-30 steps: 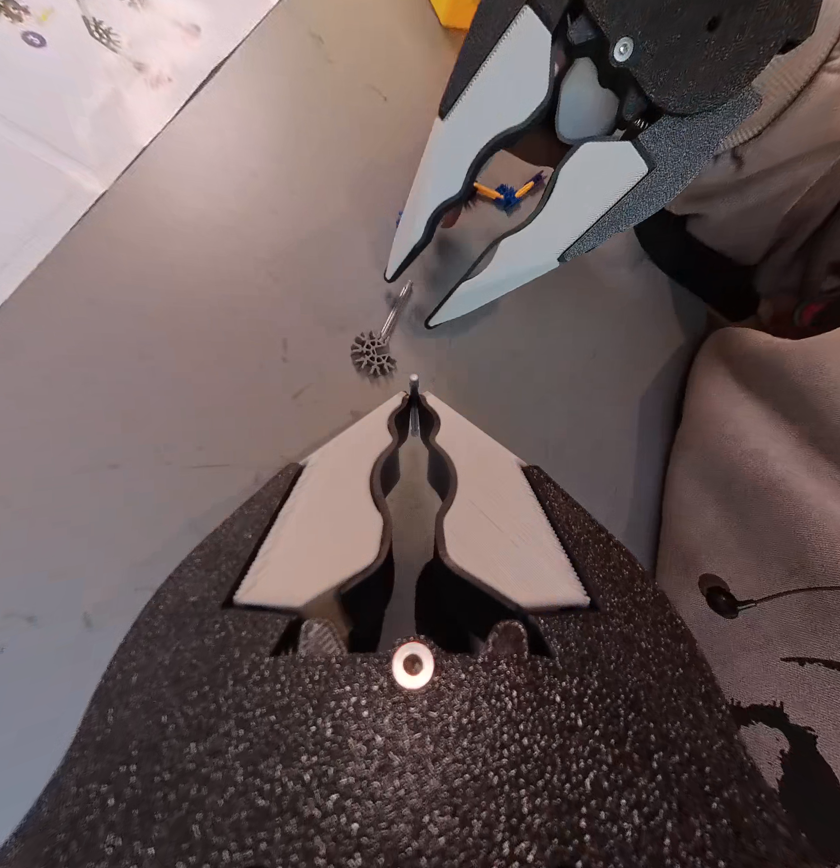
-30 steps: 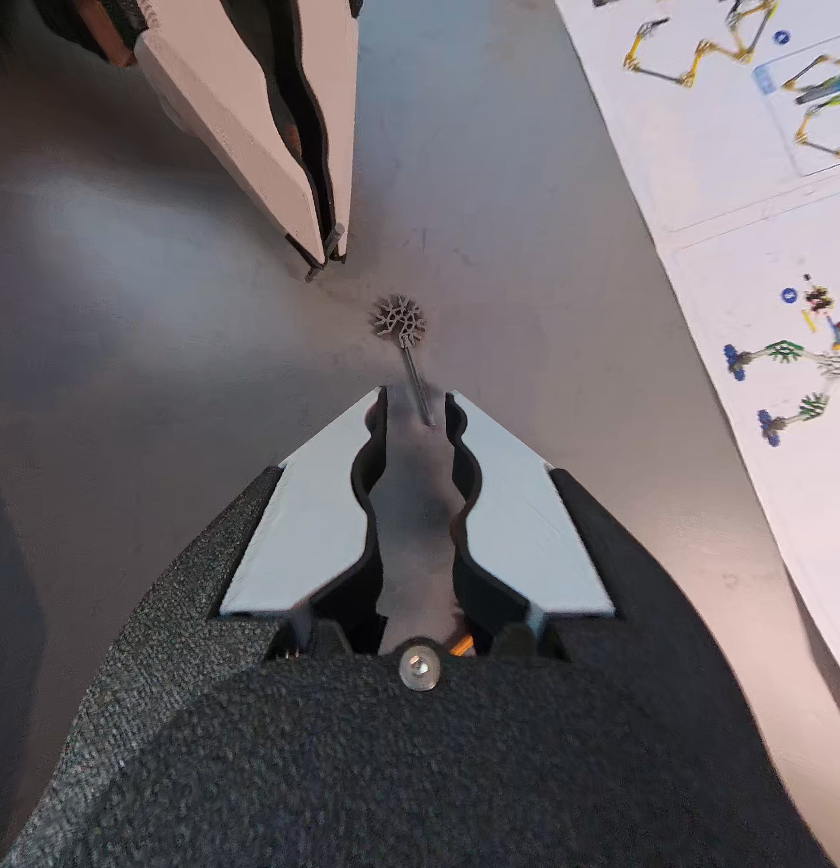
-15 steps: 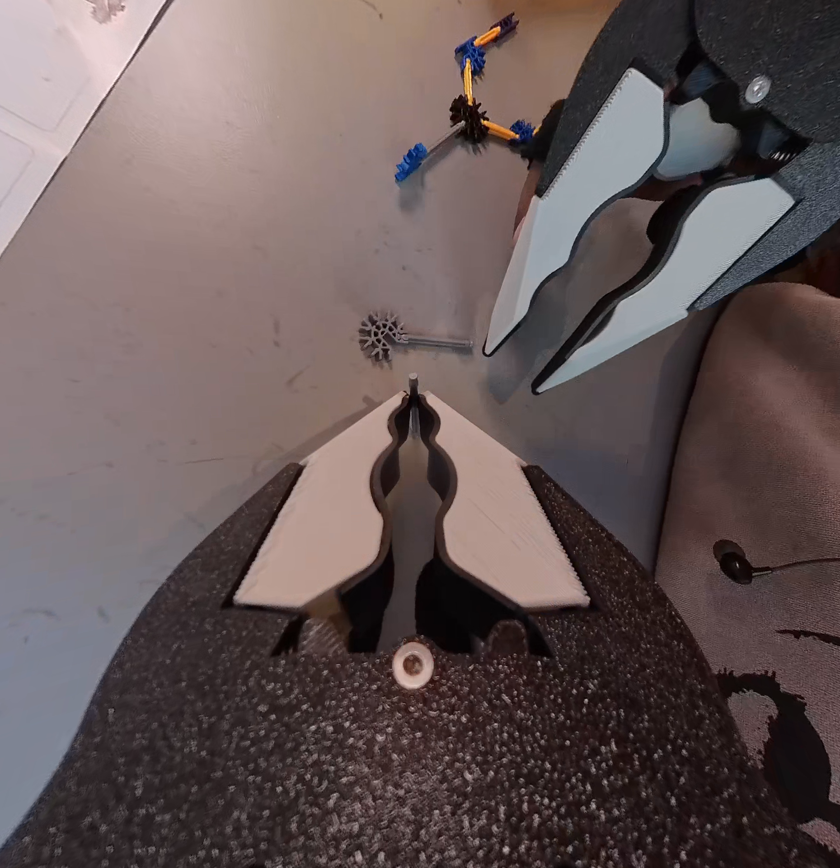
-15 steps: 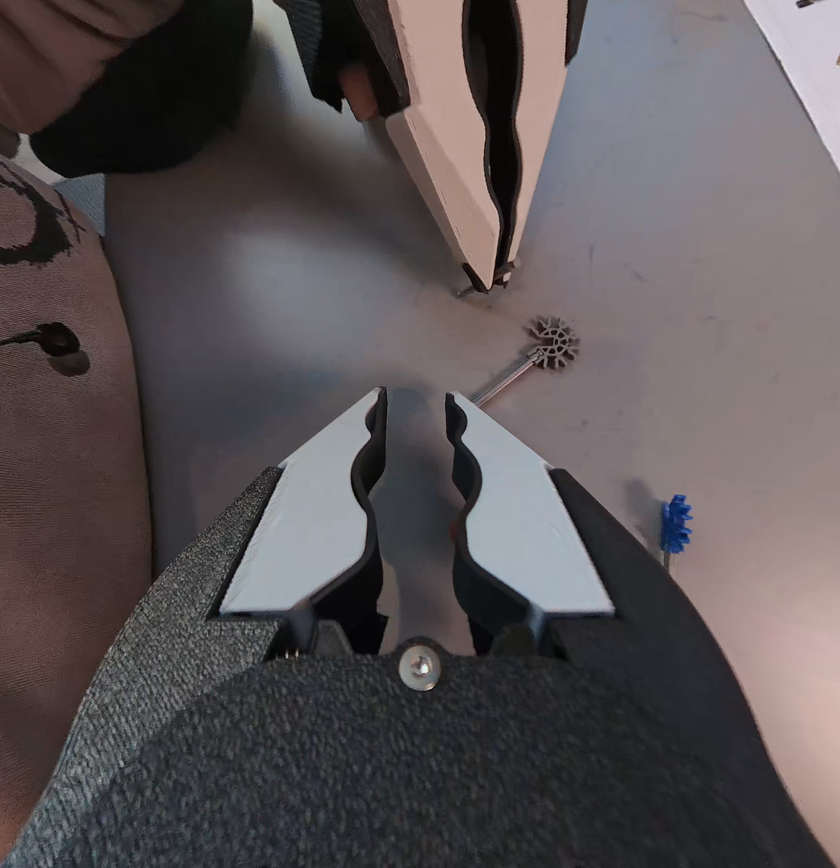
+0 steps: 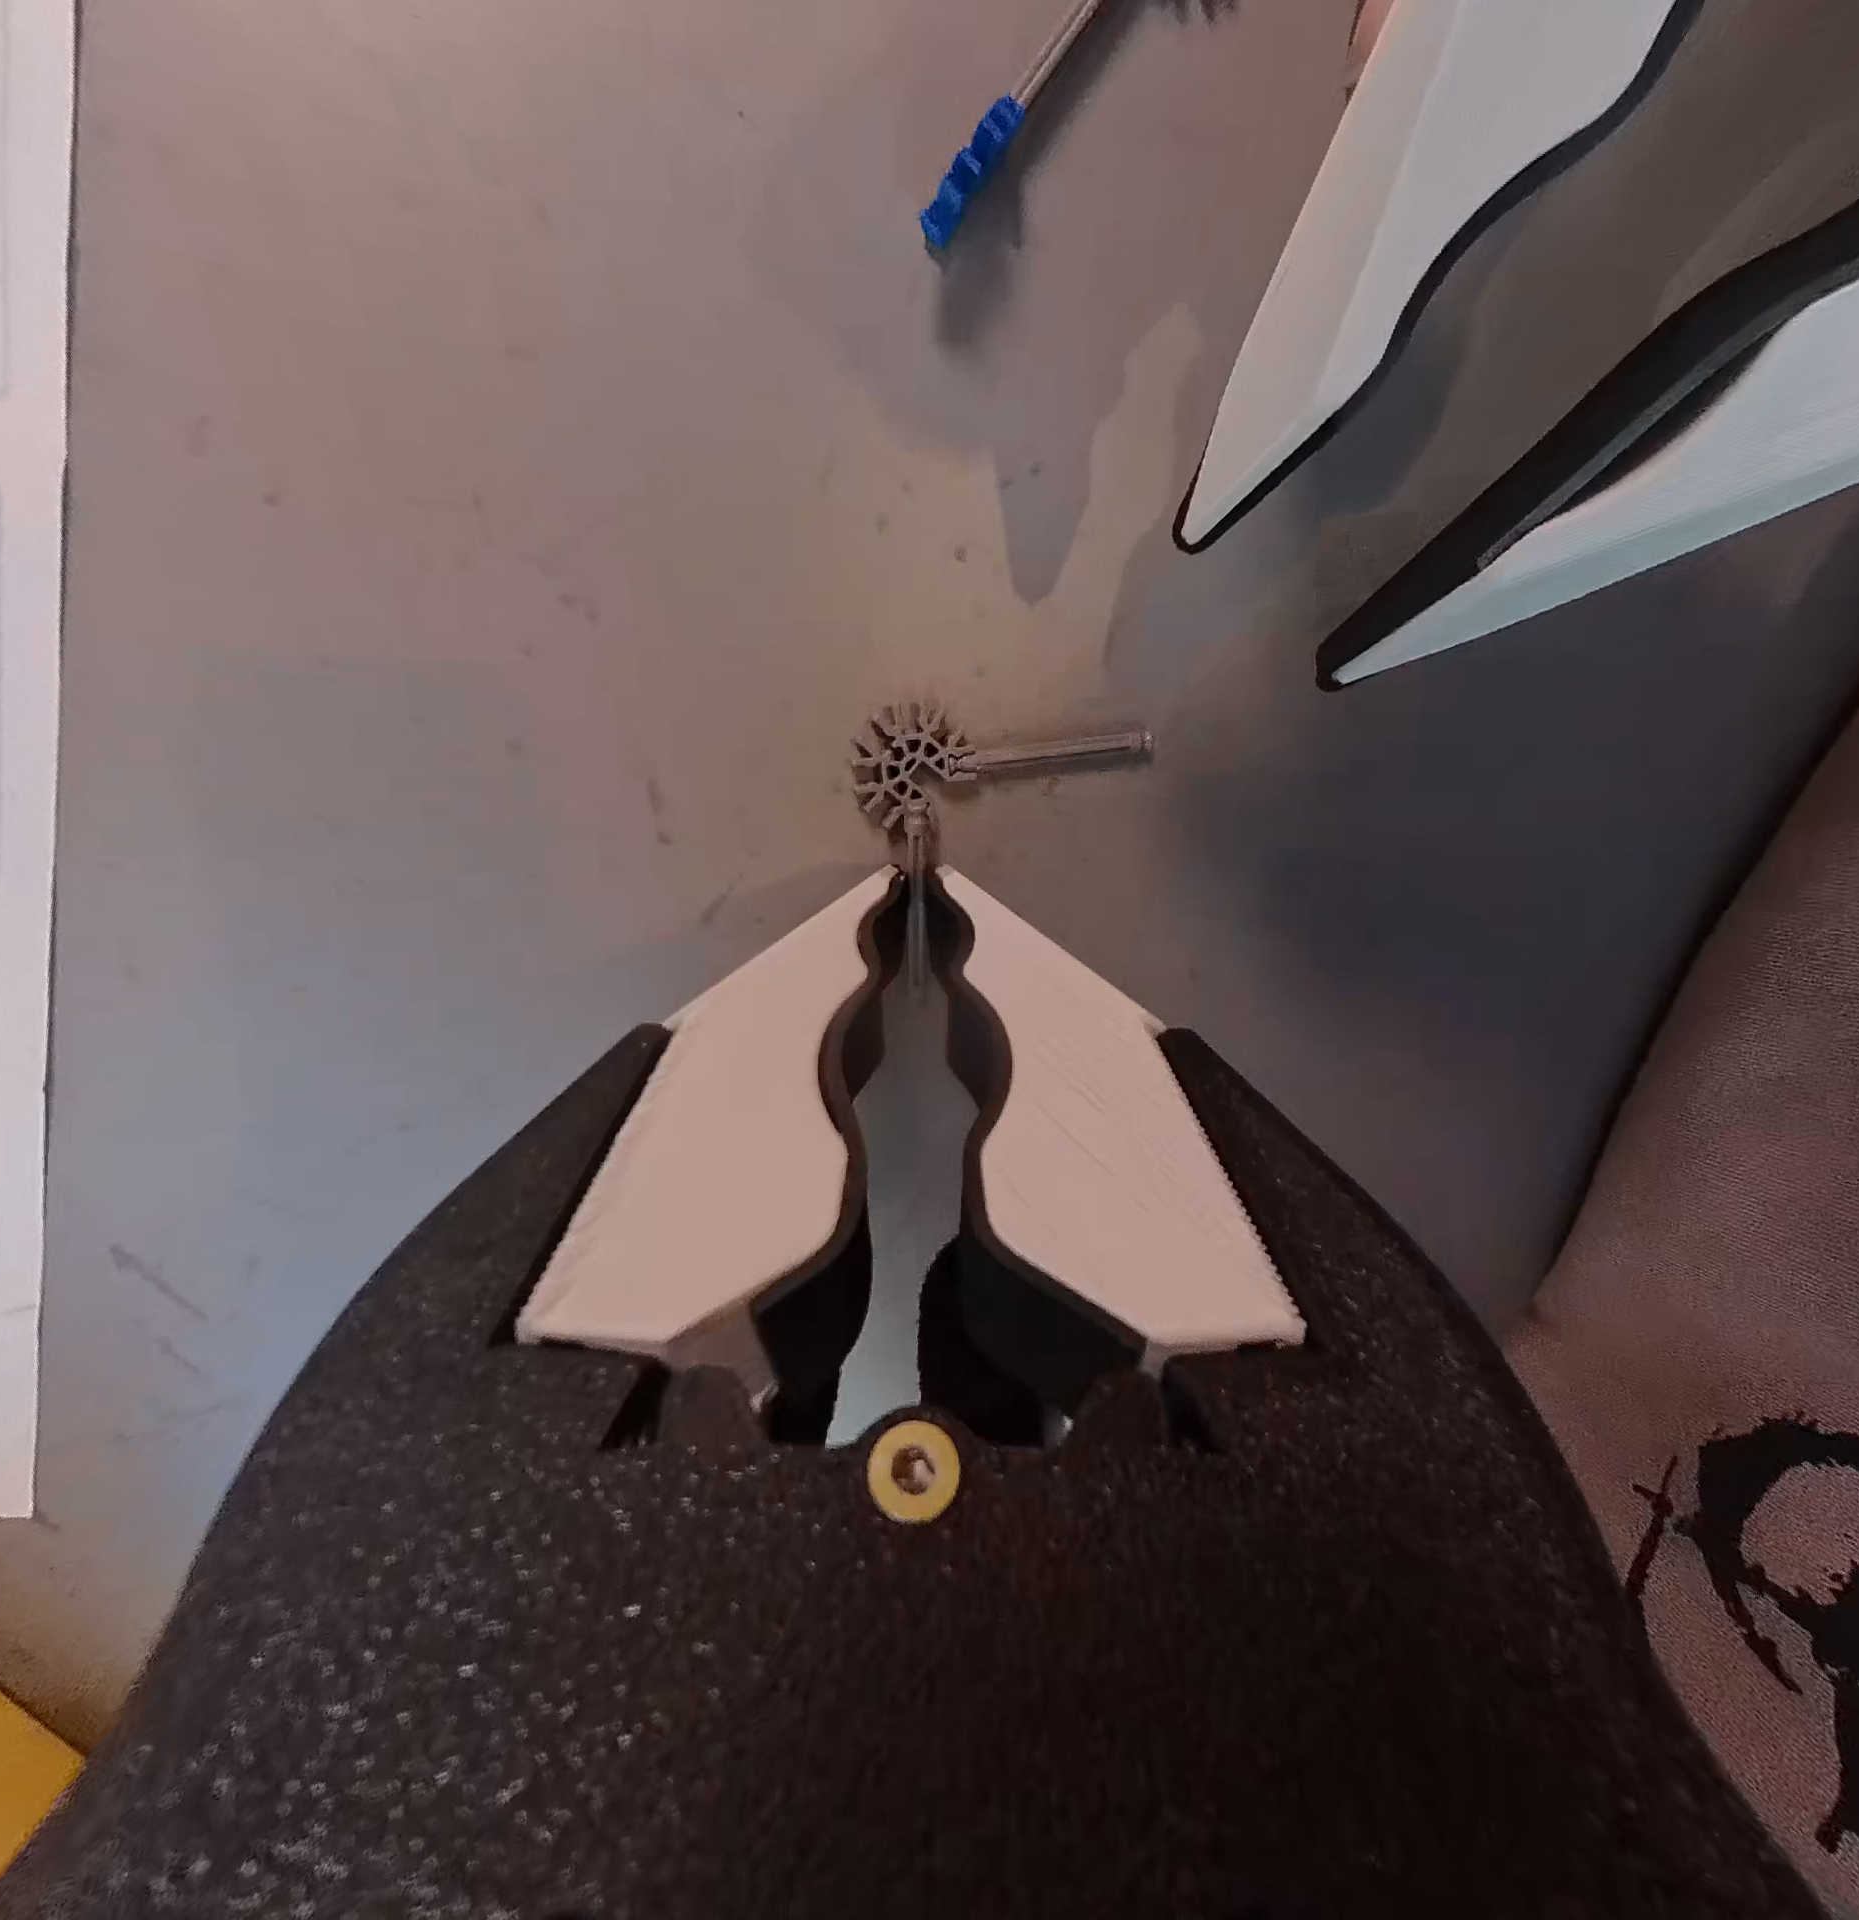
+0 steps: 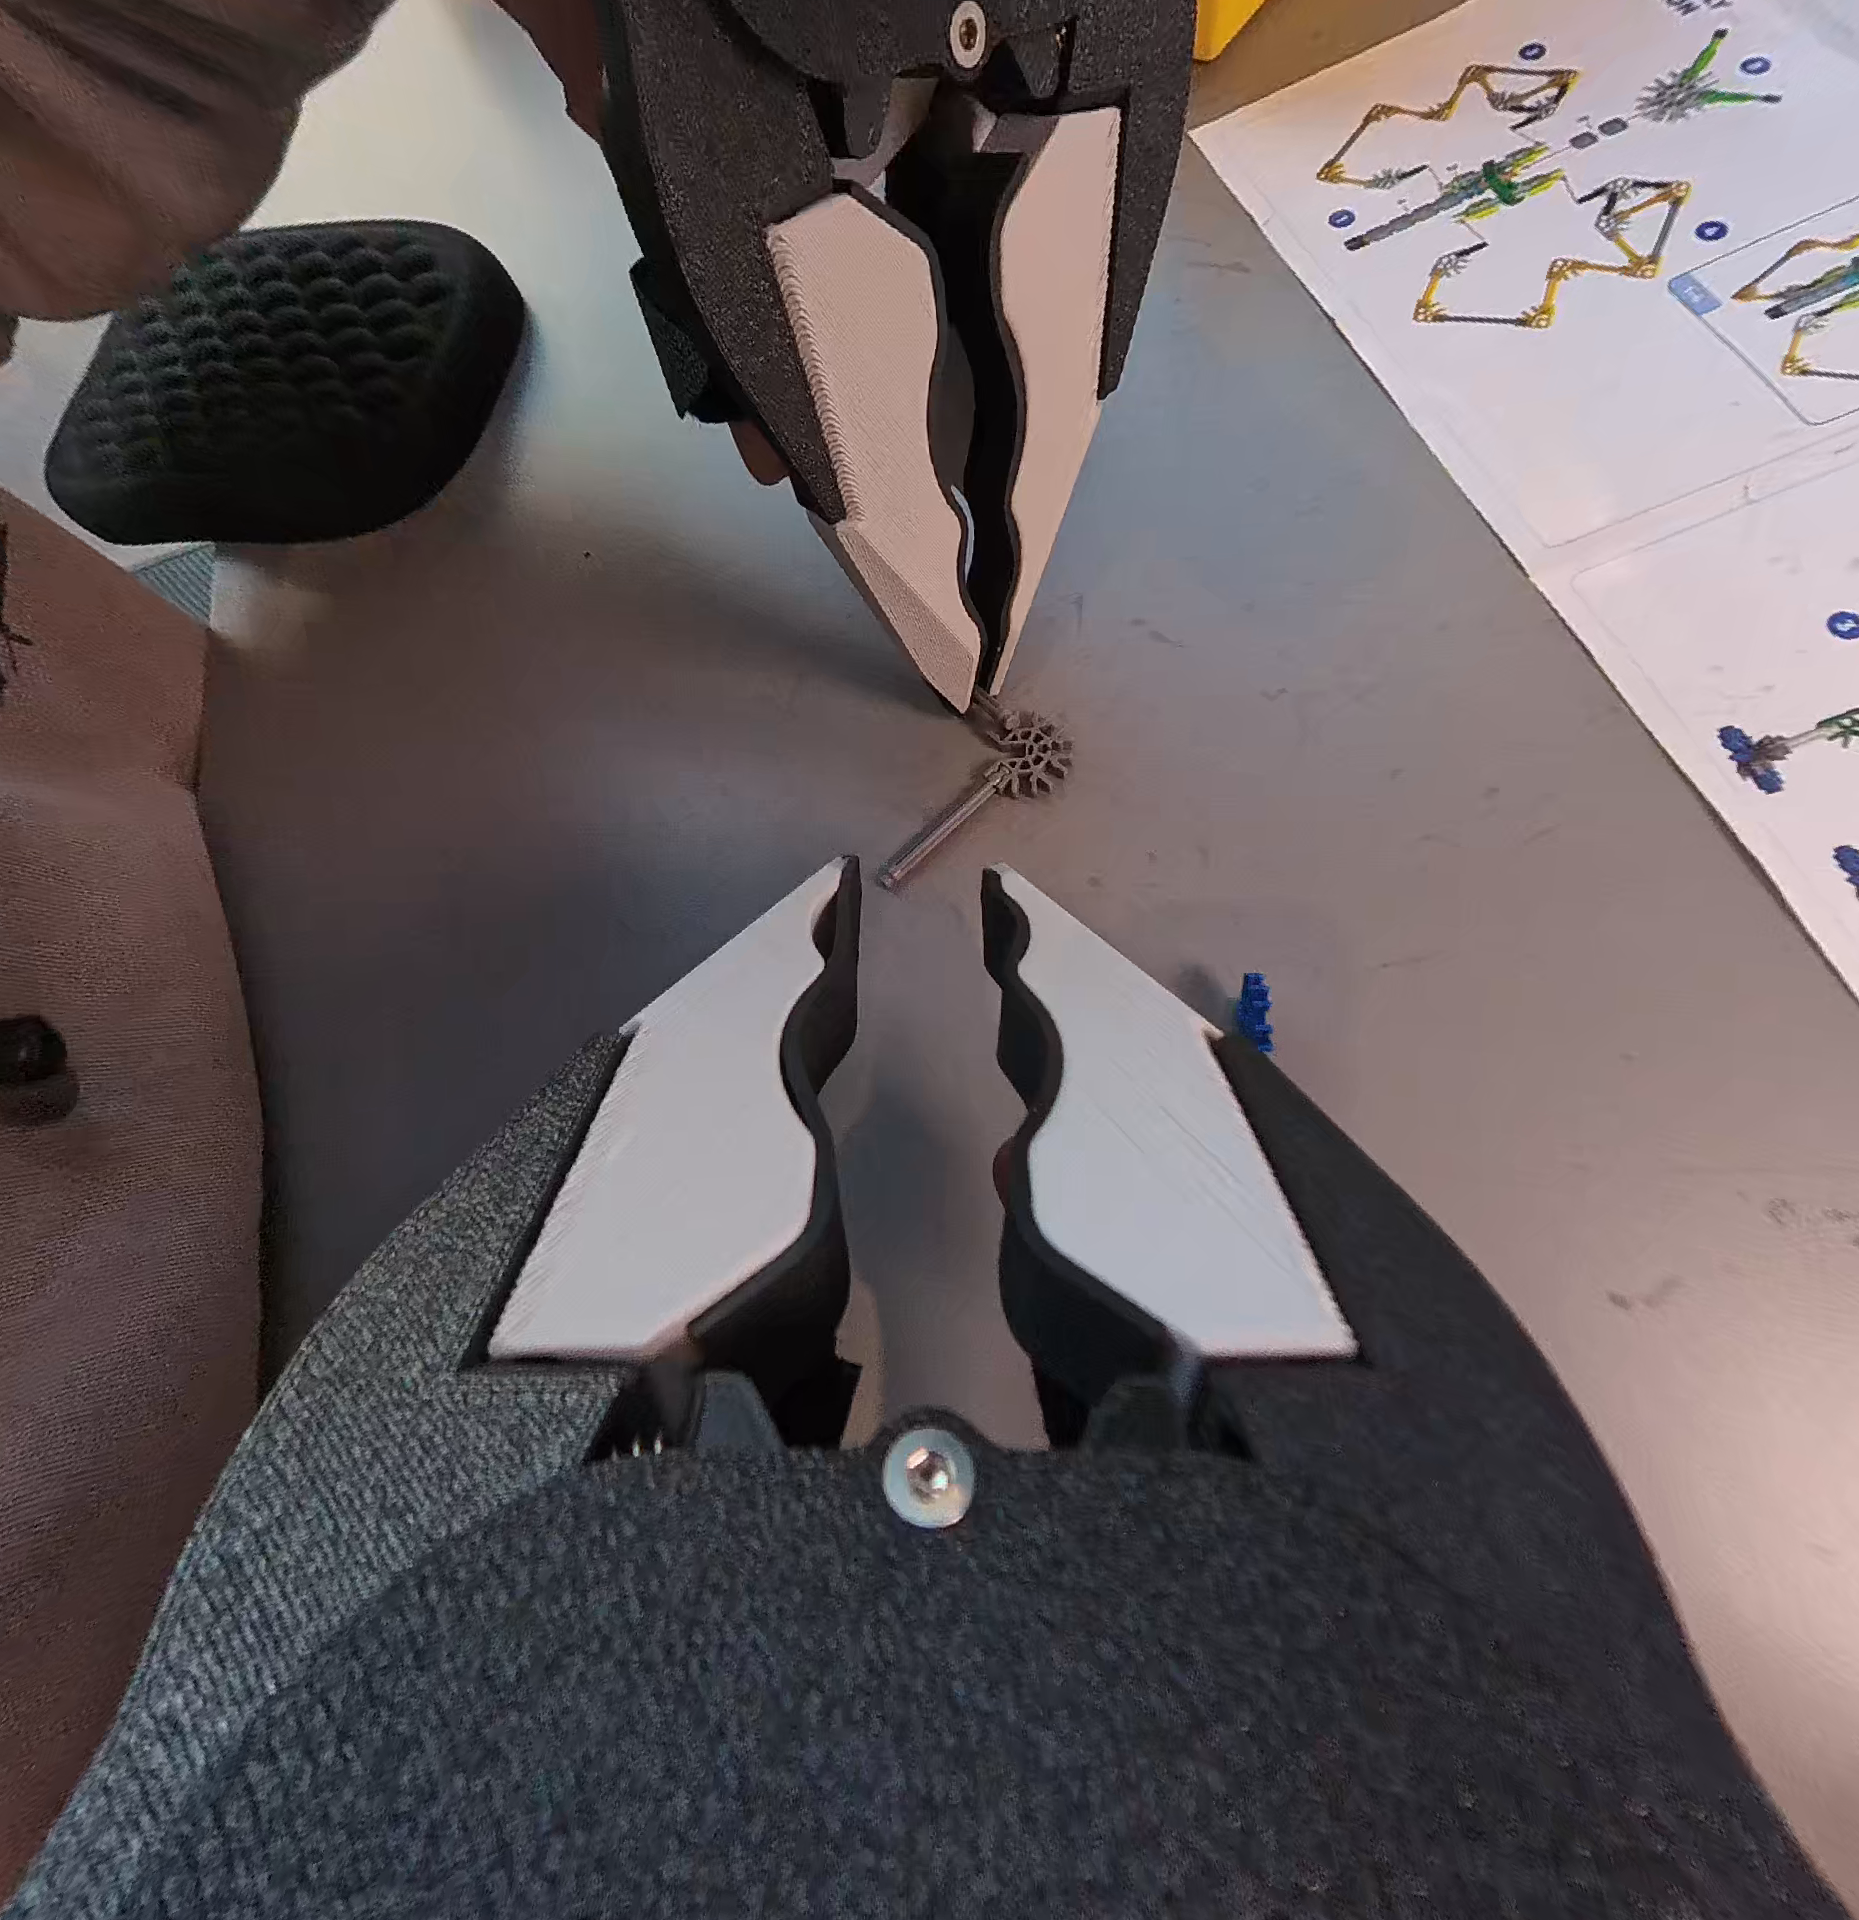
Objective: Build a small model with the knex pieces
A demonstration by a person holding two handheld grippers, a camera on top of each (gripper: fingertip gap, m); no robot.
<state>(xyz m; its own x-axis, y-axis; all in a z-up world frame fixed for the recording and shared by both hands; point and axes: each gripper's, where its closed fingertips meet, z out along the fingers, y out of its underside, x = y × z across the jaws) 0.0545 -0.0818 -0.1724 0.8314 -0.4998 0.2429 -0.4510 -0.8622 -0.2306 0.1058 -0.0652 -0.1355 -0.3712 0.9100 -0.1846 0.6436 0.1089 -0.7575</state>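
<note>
A grey snowflake-shaped connector (image 5: 901, 767) lies flat on the grey counter (image 5: 437, 623), well in from its edges. One grey rod (image 5: 1060, 750) is plugged into it and lies on the counter, its free end pointing toward the right tongs. A second thin grey rod (image 5: 917, 914) meets the connector's rim at its other end; whether it is fully seated in a slot cannot be told.

The left tongs (image 5: 914, 878) are closed on this second rod, the tips pinched together with the rod running back between the wavy inner edges. In the right wrist view the left tongs (image 6: 982, 698) come down steeply, tips at the counter just beside the connector (image 6: 1031, 750).

The right tongs (image 6: 920, 883) stand narrowly parted and hold nothing. The free end of the lying rod (image 6: 935, 826) sits just ahead of the gap, nearer the left fingertip, and appears not to touch it. In the left wrist view the right tongs (image 5: 1263, 603) hang above the counter, apart from the rod's end.

A blue connector (image 5: 969, 171) on a grey rod lies farther along the counter; its blue tip (image 6: 1254, 1008) peeks out beside the right tongs. A printed instruction sheet (image 6: 1631, 312) covers the counter's far right side. A yellow container corner (image 5: 11, 1808) shows at one edge; its contents cannot be seen. A black padded object (image 6: 281, 374) sits near the person's brown sleeve (image 6: 104, 135).
</note>
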